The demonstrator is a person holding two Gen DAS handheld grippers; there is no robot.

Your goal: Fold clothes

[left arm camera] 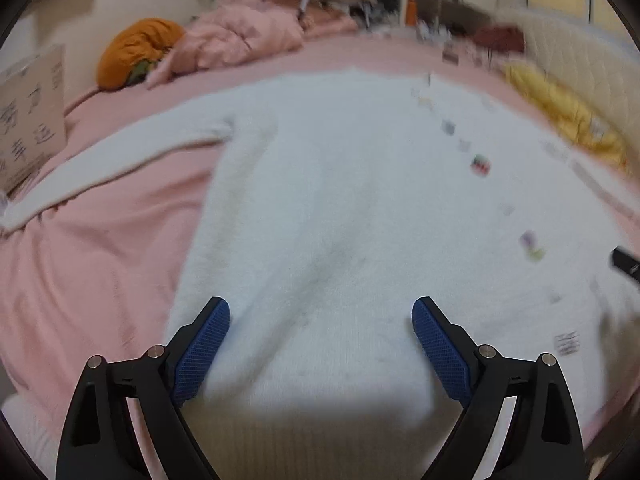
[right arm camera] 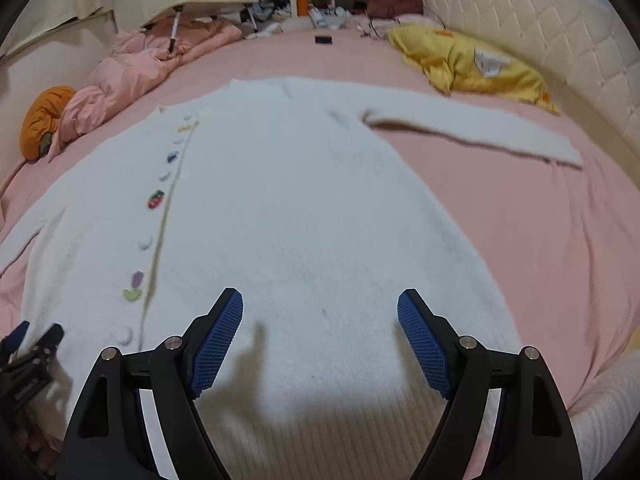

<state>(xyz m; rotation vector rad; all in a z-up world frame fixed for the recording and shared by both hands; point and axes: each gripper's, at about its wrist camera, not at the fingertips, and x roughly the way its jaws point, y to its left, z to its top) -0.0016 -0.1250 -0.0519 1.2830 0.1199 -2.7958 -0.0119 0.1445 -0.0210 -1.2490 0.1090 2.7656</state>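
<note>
The left gripper (left arm camera: 321, 322) hangs low over the hem end of a white cardigan (left arm camera: 340, 200), its blue-padded fingers (left arm camera: 202, 354) spread wide with nothing between them, aimed up the length of the garment. The cardigan lies flat and face up on a pink bedsheet (left arm camera: 92, 260), its long axis running from the ribbed hem nearest the grippers away to the collar at the far end. One sleeve (left arm camera: 104, 164) reaches out to the left across the sheet; the other sleeve (right arm camera: 476, 134) stretches out to the right. A row of coloured buttons (right arm camera: 156, 199) runs along the front opening, between the two grippers. The right gripper (right arm camera: 320, 320) hovers just above the hem on the right half, also pointing toward the collar, jaws fully apart and empty. Motion blur softens the left wrist view.
</note>
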